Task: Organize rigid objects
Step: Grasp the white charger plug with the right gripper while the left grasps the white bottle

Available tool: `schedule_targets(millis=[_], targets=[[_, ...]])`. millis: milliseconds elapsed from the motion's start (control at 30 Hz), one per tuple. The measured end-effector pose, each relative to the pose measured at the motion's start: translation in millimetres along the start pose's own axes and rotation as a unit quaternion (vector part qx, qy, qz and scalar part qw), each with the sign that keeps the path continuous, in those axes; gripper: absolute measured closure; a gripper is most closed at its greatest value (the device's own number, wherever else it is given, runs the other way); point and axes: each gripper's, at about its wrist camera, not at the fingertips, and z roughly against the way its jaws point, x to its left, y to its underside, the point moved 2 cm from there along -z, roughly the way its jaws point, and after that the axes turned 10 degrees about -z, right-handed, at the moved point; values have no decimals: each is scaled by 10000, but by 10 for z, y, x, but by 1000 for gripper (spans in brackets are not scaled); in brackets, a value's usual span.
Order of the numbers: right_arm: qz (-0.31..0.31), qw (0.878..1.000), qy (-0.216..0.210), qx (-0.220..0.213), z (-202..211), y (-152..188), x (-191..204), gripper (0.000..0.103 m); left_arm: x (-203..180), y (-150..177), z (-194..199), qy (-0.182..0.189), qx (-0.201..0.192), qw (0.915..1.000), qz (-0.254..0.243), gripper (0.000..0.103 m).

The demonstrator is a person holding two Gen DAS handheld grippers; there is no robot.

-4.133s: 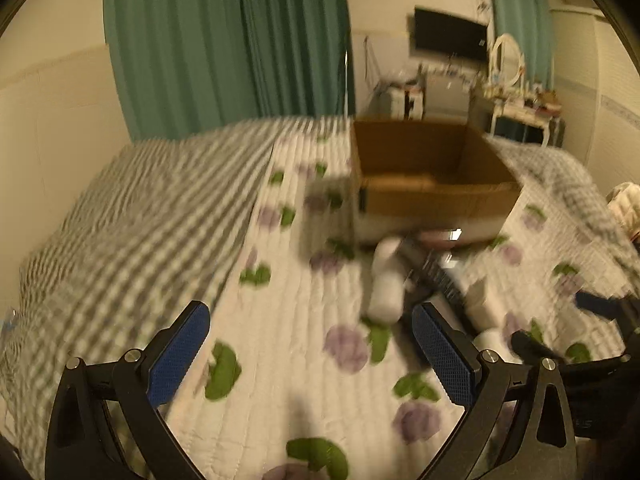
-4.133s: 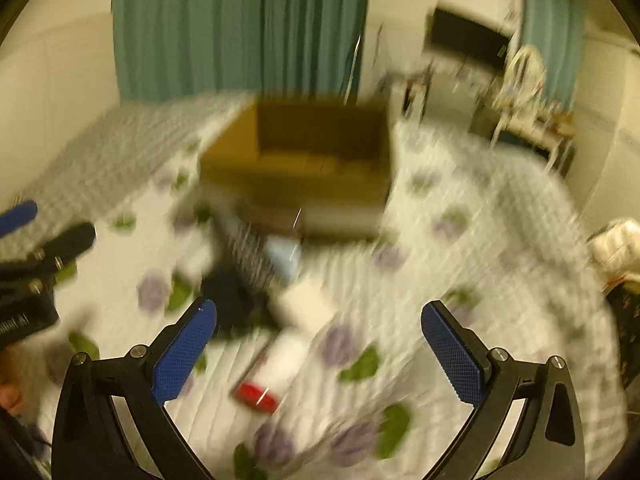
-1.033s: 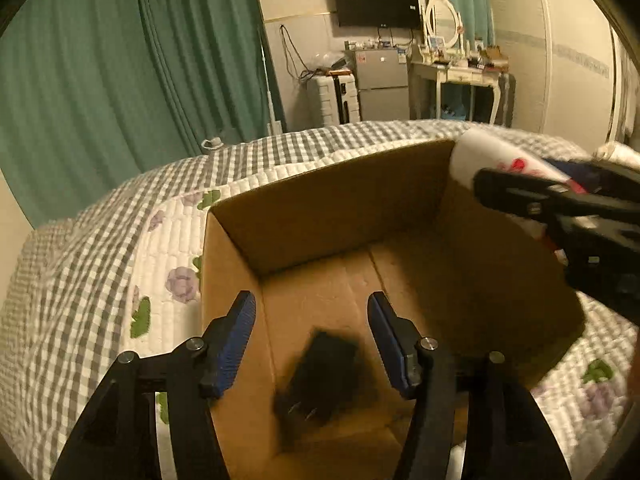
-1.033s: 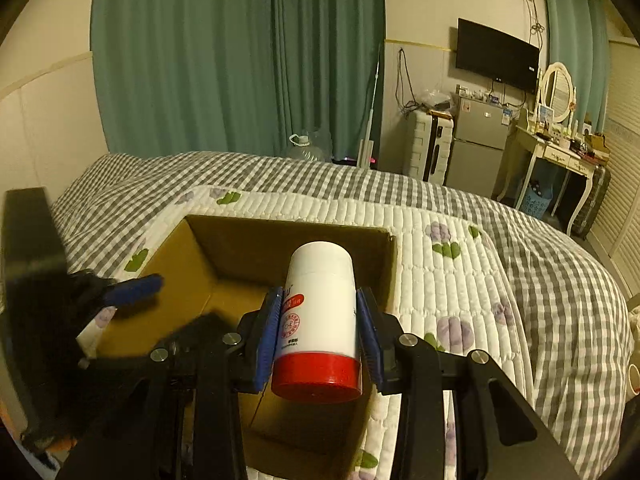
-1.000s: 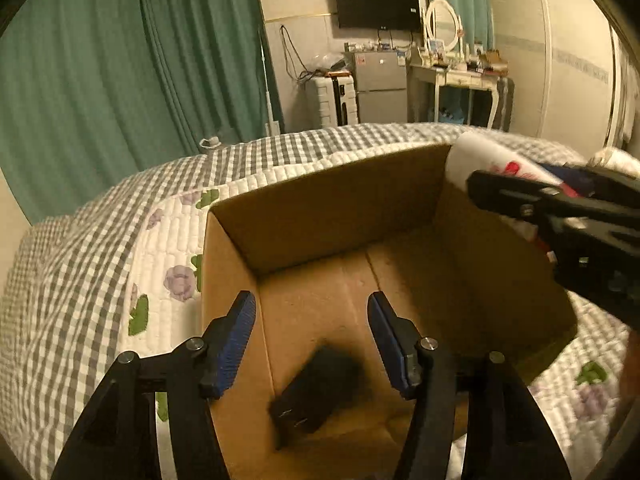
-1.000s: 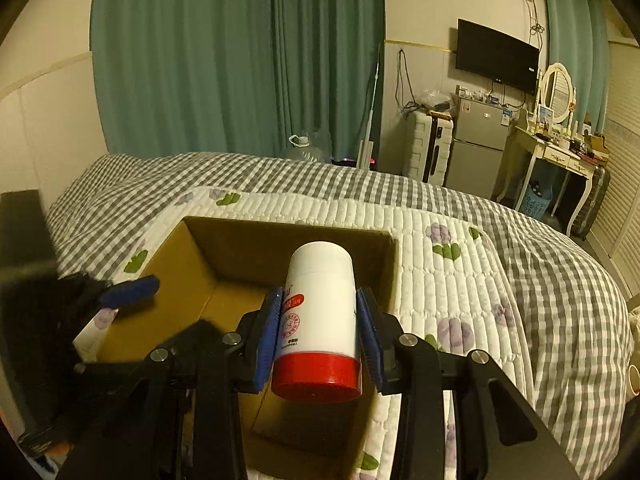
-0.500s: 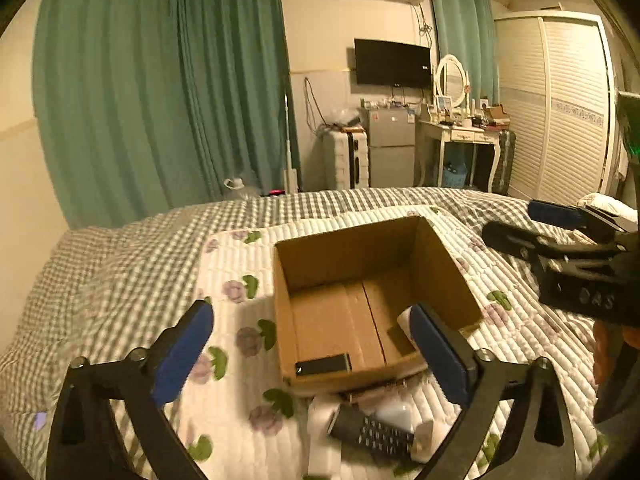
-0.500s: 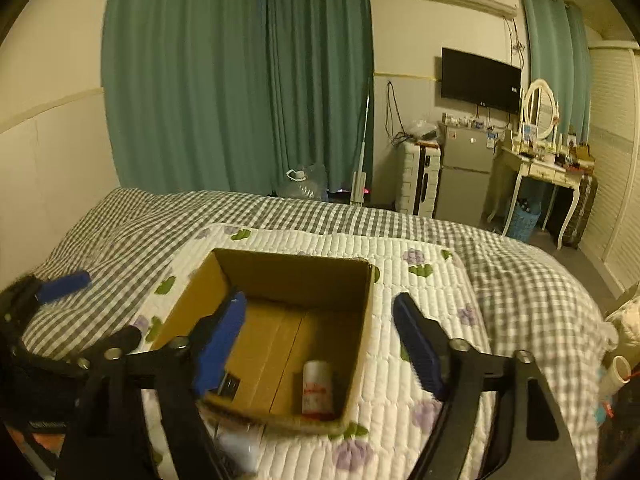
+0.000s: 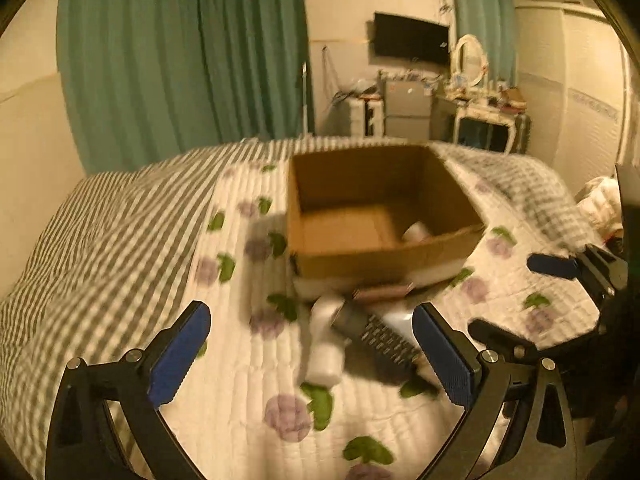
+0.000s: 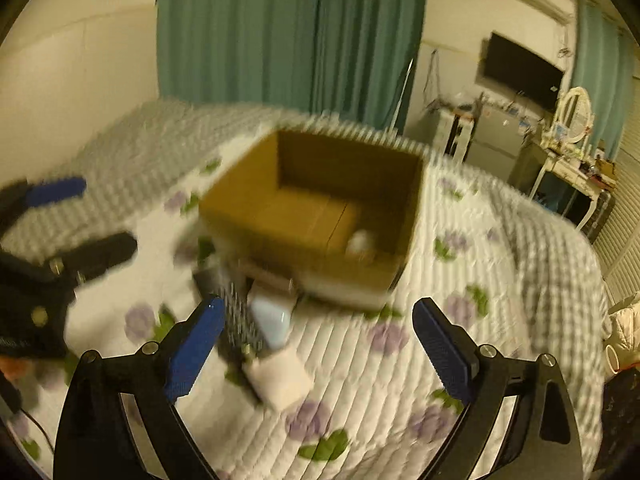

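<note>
An open cardboard box (image 9: 380, 268) sits on the quilted bed; it also shows in the right wrist view (image 10: 256, 208). A white bottle (image 9: 416, 232) lies inside it, also seen from the right (image 10: 360, 242). In front of the box lie a white bottle (image 9: 326, 344), a black remote (image 9: 380, 340), a pale blue item (image 10: 272, 320) and a white box (image 10: 280, 376). My left gripper (image 9: 312, 354) is open and empty above the pile. My right gripper (image 10: 316, 344) is open and empty above the same pile. Both views are blurred.
The bed has a white floral quilt (image 9: 248, 360) and a grey checked cover (image 9: 100, 232). Green curtains (image 9: 180, 60), a TV (image 9: 412, 44) and a dressing table (image 9: 484, 112) stand behind. A bundle of white cloth (image 9: 600, 204) lies at the right edge.
Both grippers let go of their items into the box, opened and pulled back; in the last half second they dropped lower and closer to the pile in front of the box.
</note>
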Motion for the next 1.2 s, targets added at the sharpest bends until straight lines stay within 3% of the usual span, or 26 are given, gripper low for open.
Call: schedule_targets(millis=[233,400,467,600,833,967,1033,1167,1200], targets=[[42,9951,105,984,-629,444,3,14,-23,375,-451,-34,599,9982,36,0],[-27,9889,-273,1459,-890,516,57,18,7,499,-634,39,964,9951,194,0],[43,9865,-393,1590,-963,559,109,26,25,522,-676,-6,1086,9937,264,0],[-191,9841,-791,1576,-1057,535,94,47,43,557,-697,26,1204,9921,340,0],[-321,9953,-499,767,-638,432,40,51,-37,501,-810,-47,1365,9904,206,0],[-632,9956,-378,583,-518,369,-100,51,-44,435,-1014,-232,1527,9878,205,3],[-769,9947,-337,591,-521,354,-163,51,-51,396,-1108,-189,1577,9870,261,15],[-879,9933,-365,656,-560,308,-208,52,-122,351,-1300,16,1695,9853,188,28],[-880,9931,-363,688,-590,301,-216,52,-146,347,-1335,103,1701,9852,172,38]])
